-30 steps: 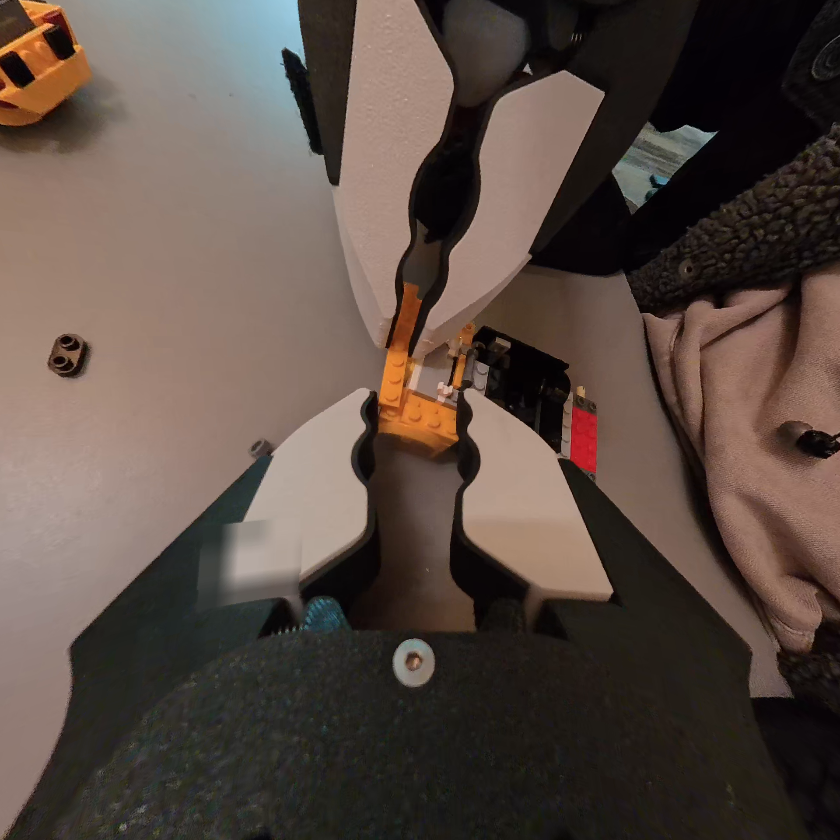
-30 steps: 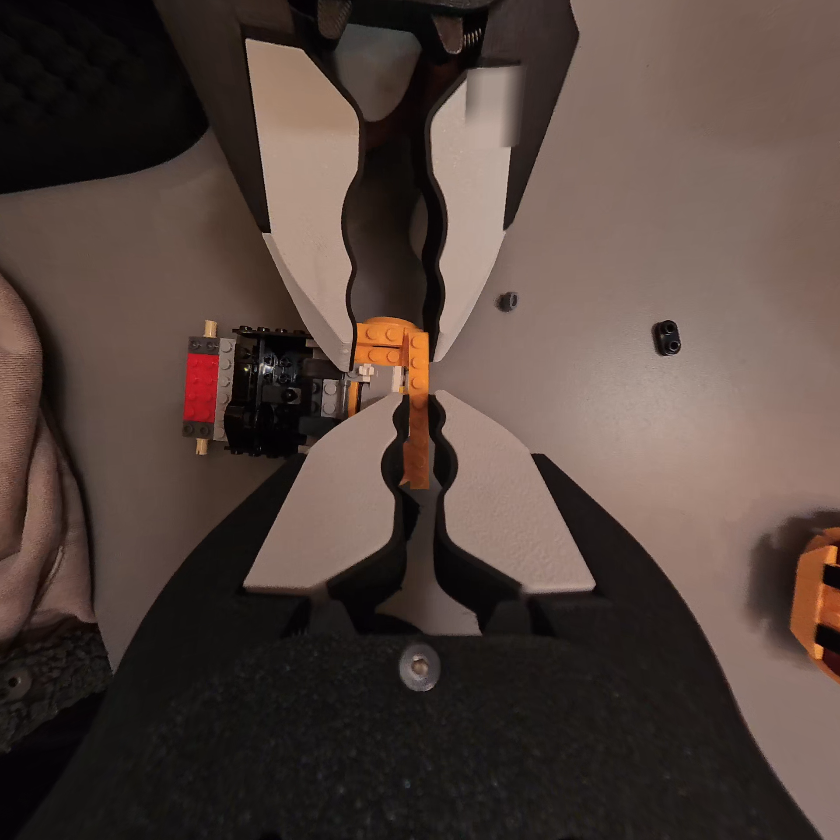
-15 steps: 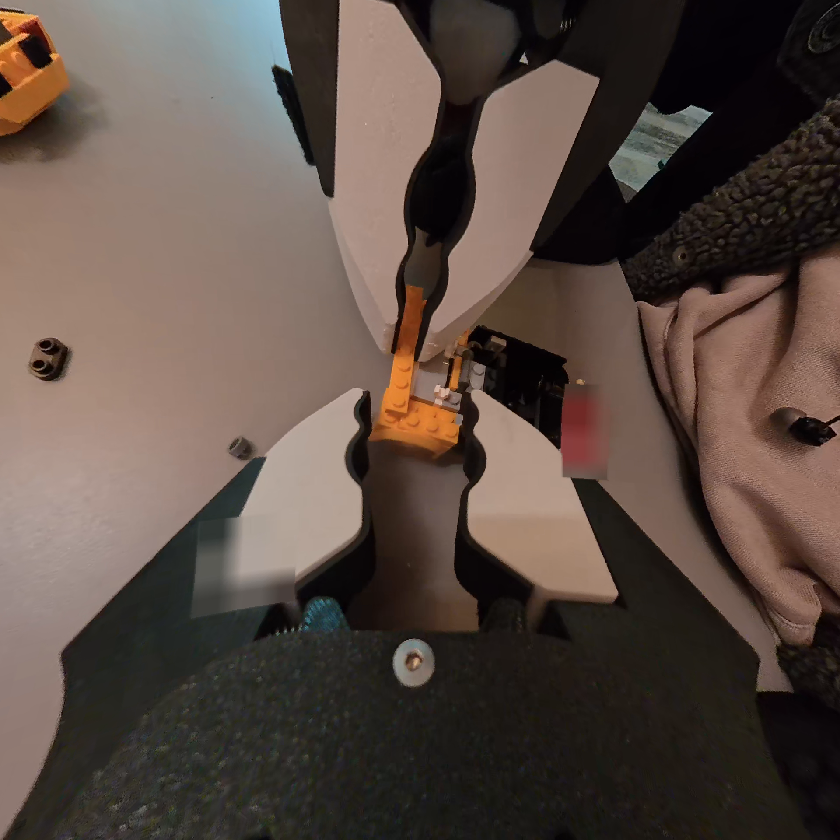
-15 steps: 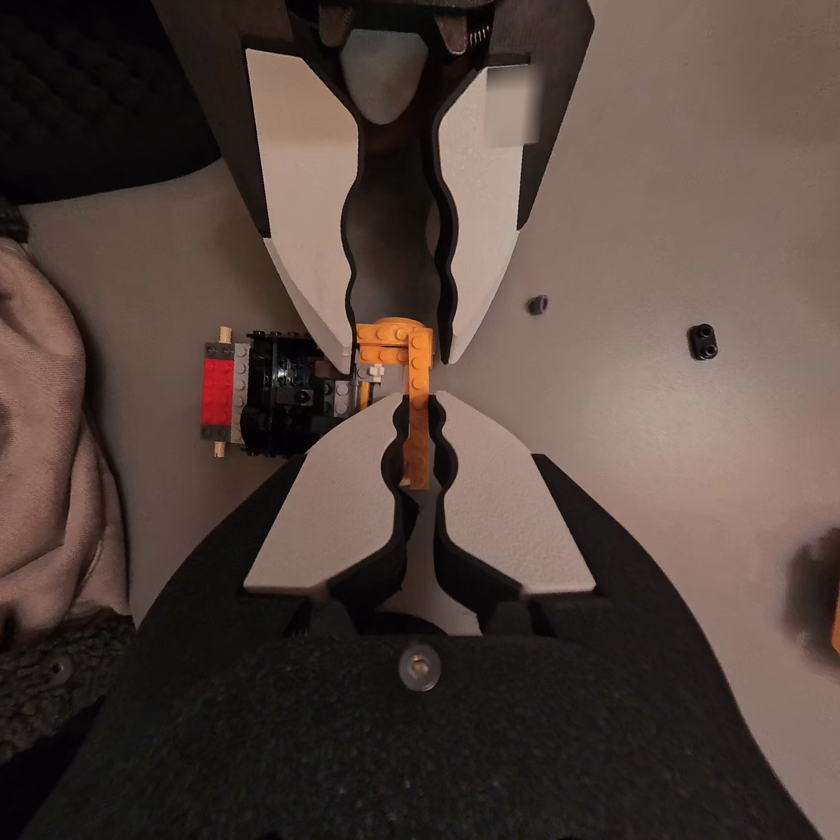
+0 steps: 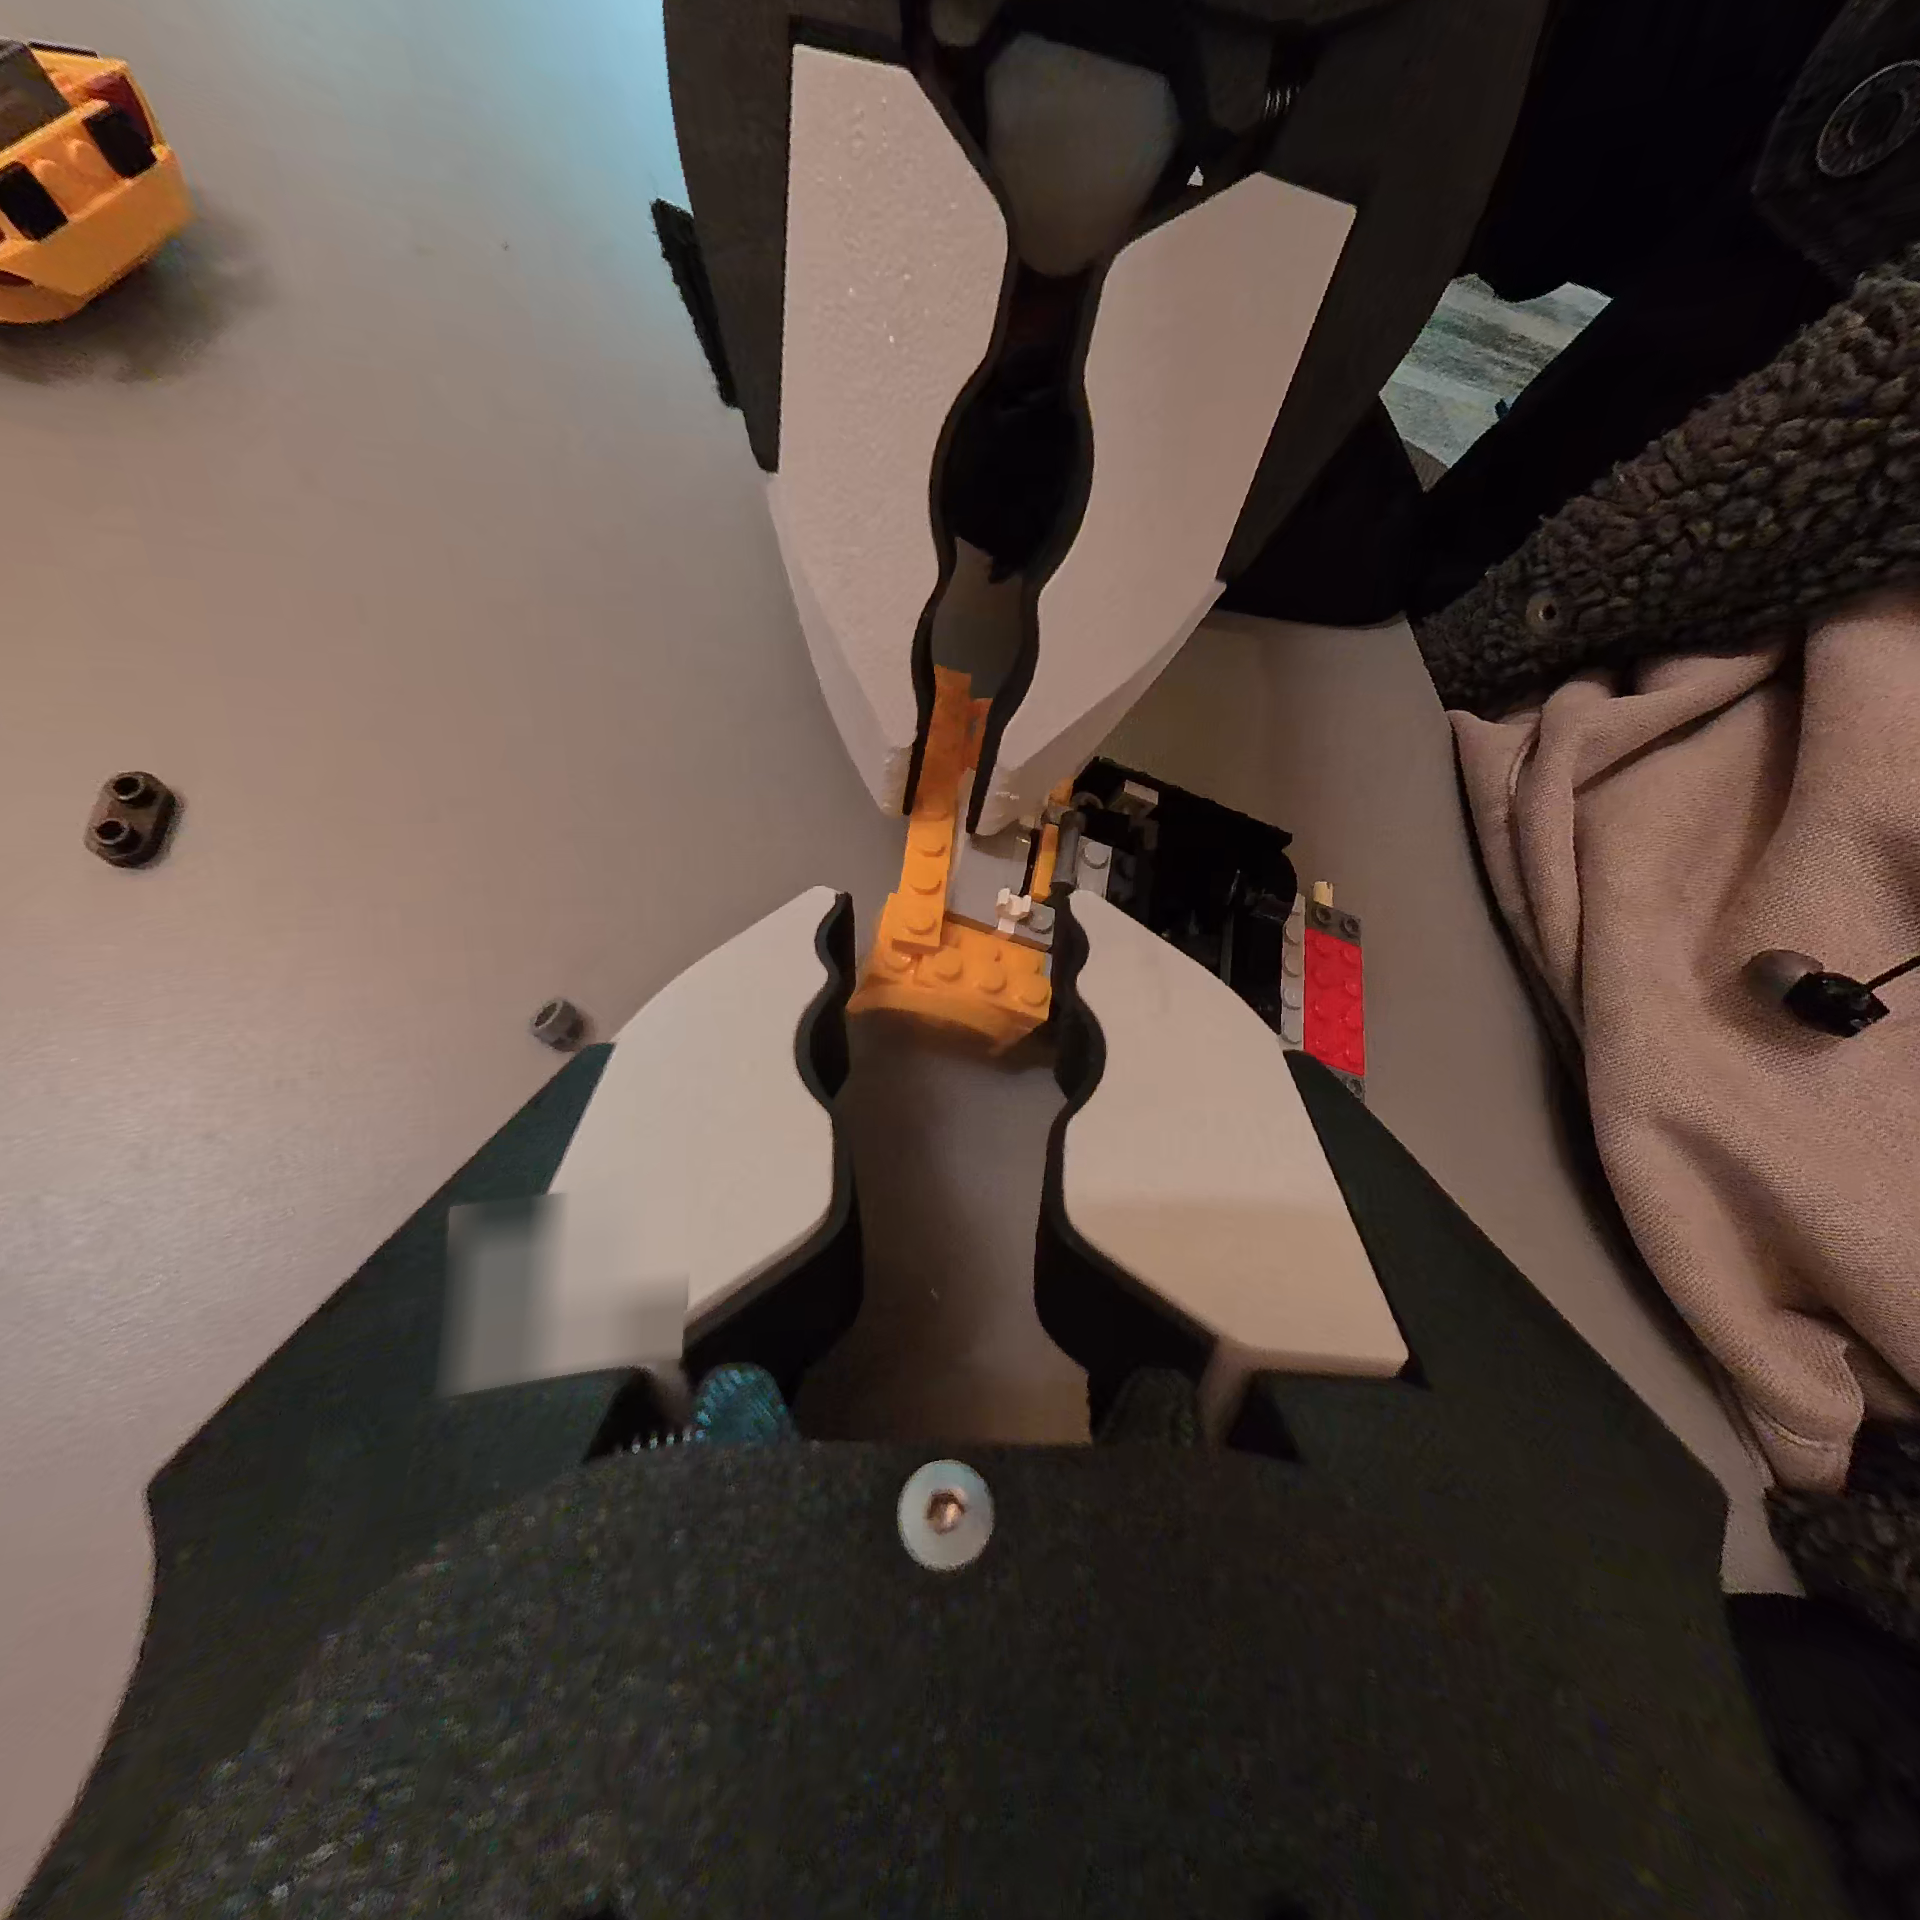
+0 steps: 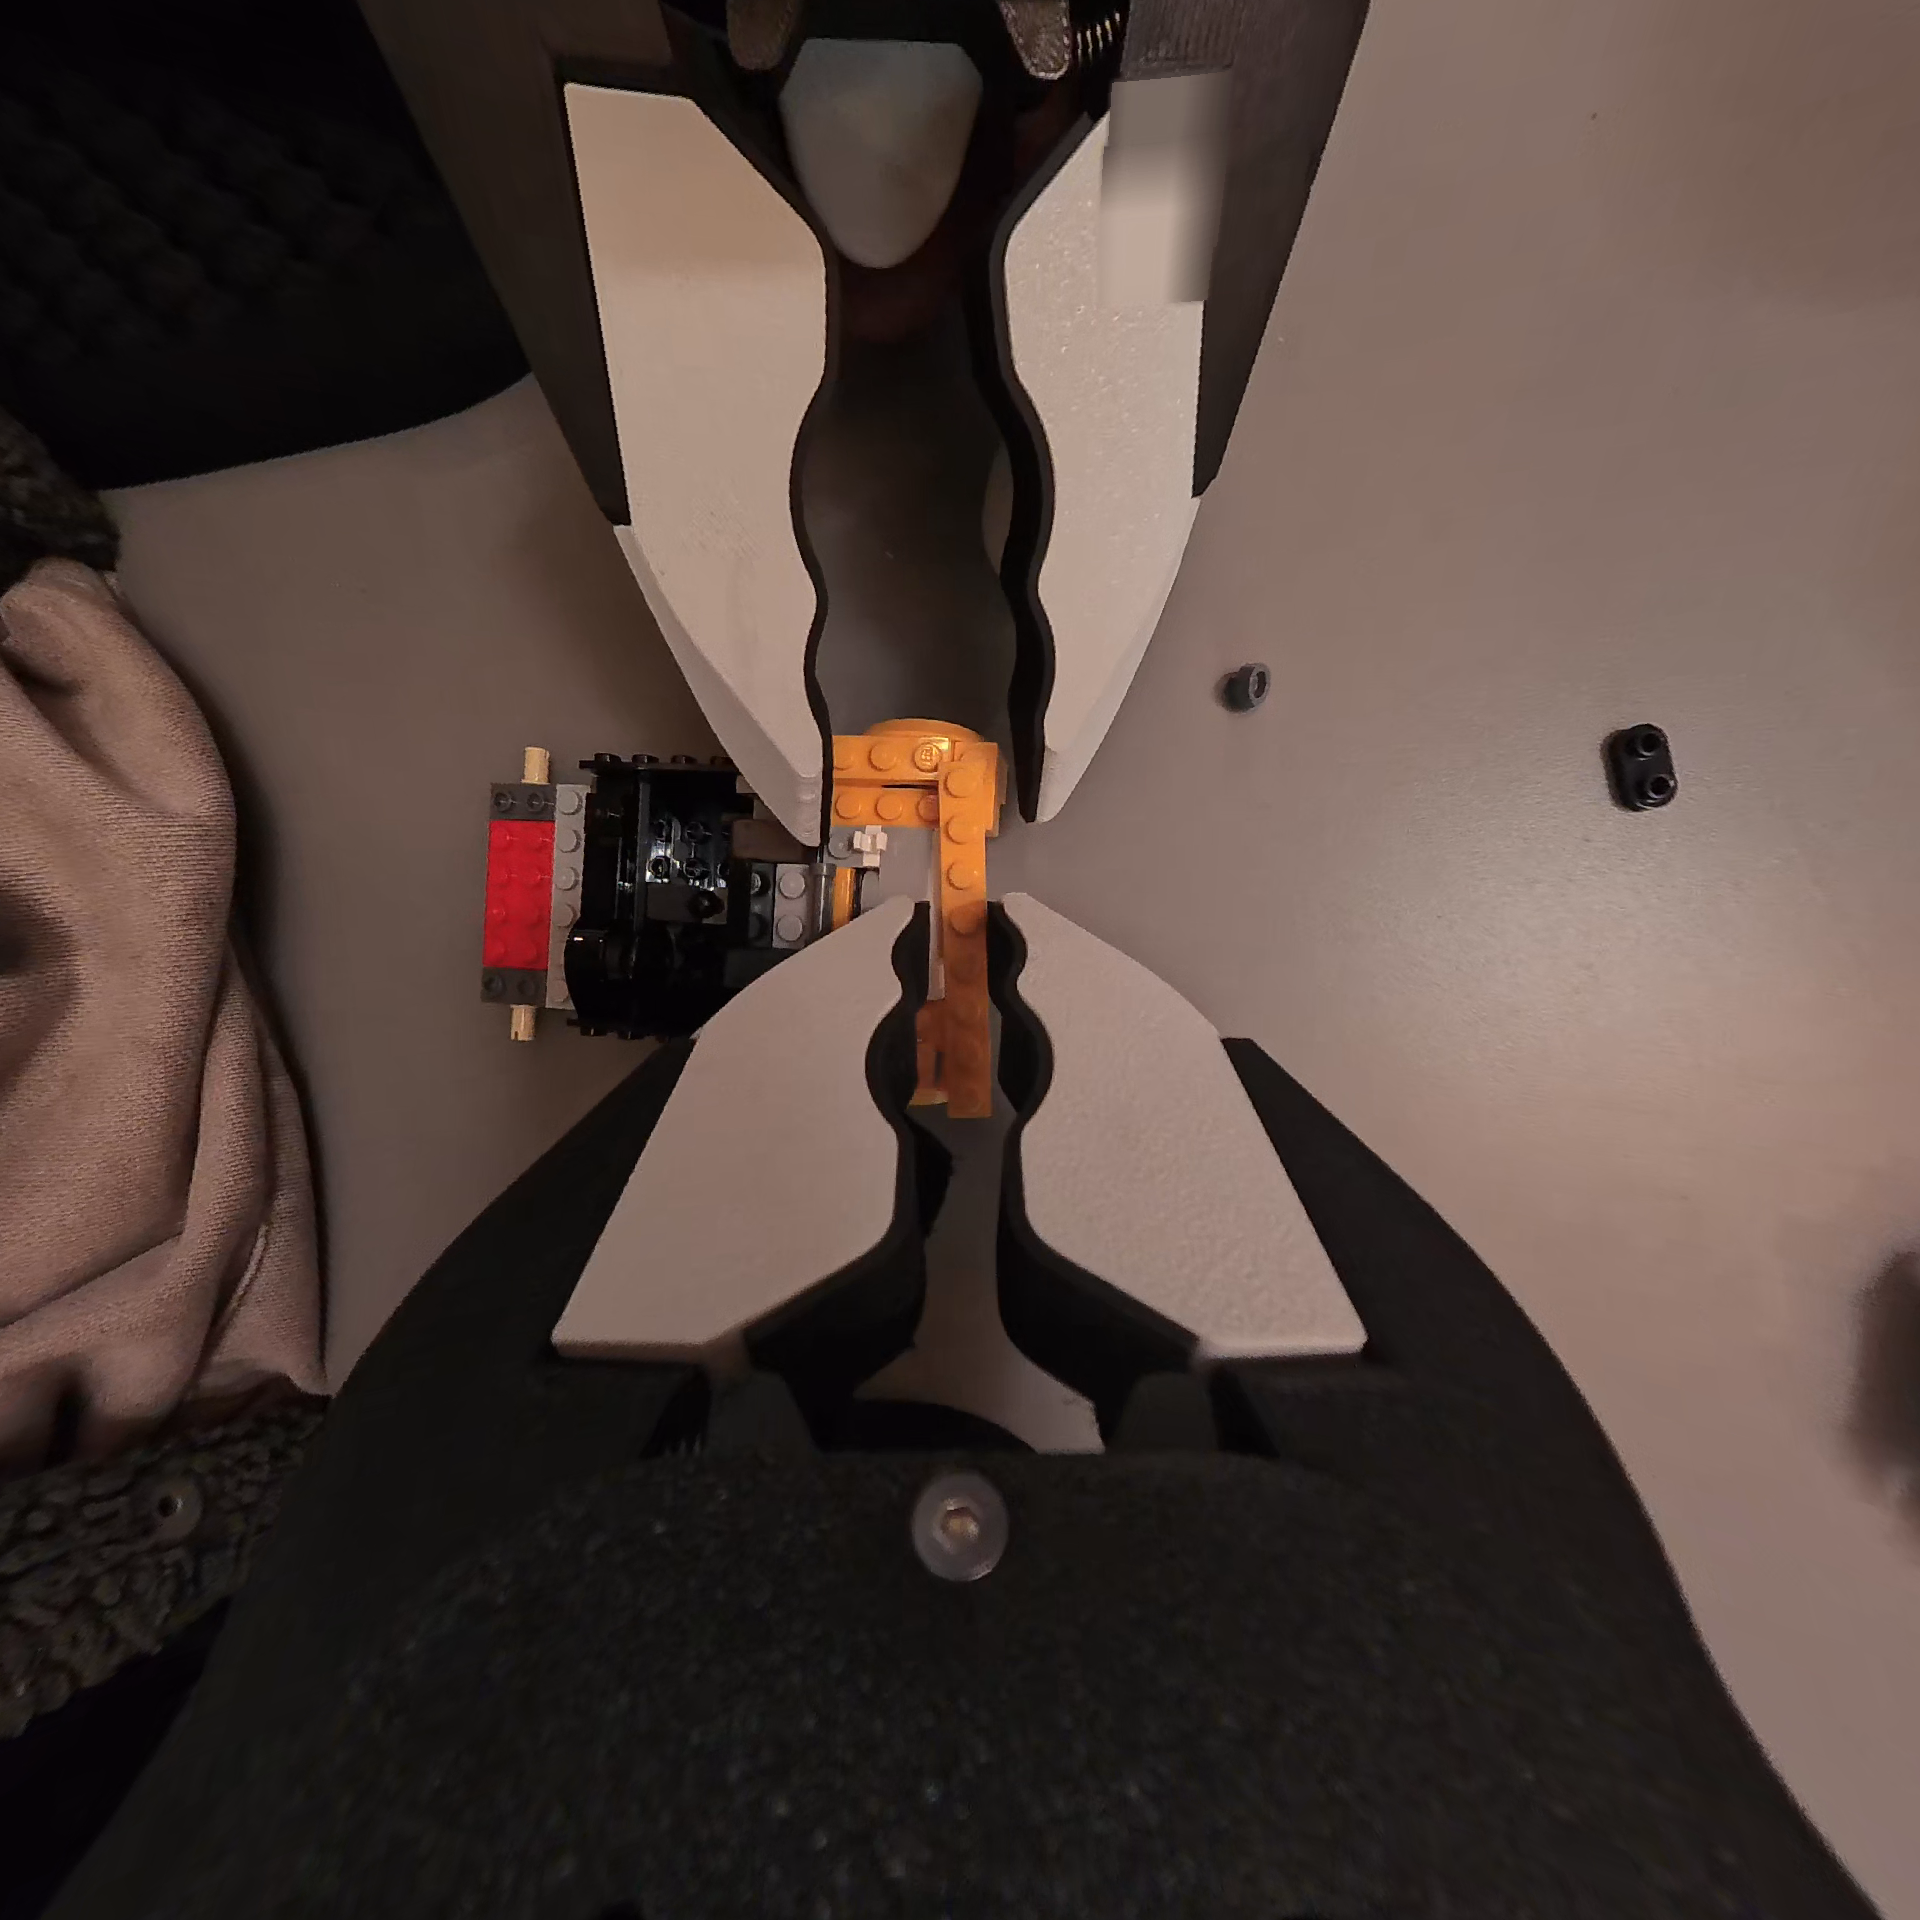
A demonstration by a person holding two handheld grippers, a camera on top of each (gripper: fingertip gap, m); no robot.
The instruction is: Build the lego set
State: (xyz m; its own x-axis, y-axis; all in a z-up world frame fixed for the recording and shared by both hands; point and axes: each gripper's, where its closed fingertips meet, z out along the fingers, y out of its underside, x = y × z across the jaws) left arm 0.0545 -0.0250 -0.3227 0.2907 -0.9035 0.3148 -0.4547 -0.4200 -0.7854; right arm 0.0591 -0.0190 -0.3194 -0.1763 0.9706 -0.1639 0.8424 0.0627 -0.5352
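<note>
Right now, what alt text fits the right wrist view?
The right gripper pinches a long orange Lego plate onto a black, grey and red Lego vehicle on a grey table. The left gripper, opposite, clamps the vehicle's orange end.

A long orange plate (image 6: 961, 977) is being pinched between the fingers of the right gripper (image 6: 954, 920). Its far end is being pressed onto the orange front (image 6: 914, 779) of a small lego car (image 6: 665, 894) that is lying on the grey table (image 6: 1455, 935). That orange front is being squeezed by the left gripper (image 6: 925, 821) from the other side. A red brick (image 6: 516, 891) is seen at the car's far end. Two small dark pieces (image 6: 1642, 769) are lying apart on the right.
</note>
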